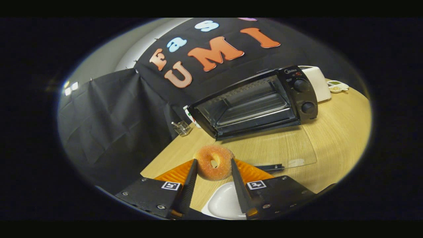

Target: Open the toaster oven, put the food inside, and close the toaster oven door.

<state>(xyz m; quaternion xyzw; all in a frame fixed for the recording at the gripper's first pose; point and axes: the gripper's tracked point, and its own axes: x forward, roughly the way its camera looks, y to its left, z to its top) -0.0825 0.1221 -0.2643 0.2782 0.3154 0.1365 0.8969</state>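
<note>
Claw (214, 165) grips the doughnut (214, 162) between both fingers. Carry it level ahead over the lowered glass door (277, 150), into the toaster oven (254, 102).

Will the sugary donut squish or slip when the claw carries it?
The donut looks soft, so the claw, pressing both its sides, may dent it. Its sugary crust probably grips instead of slipping. It seems light, held above the white plate.
</note>
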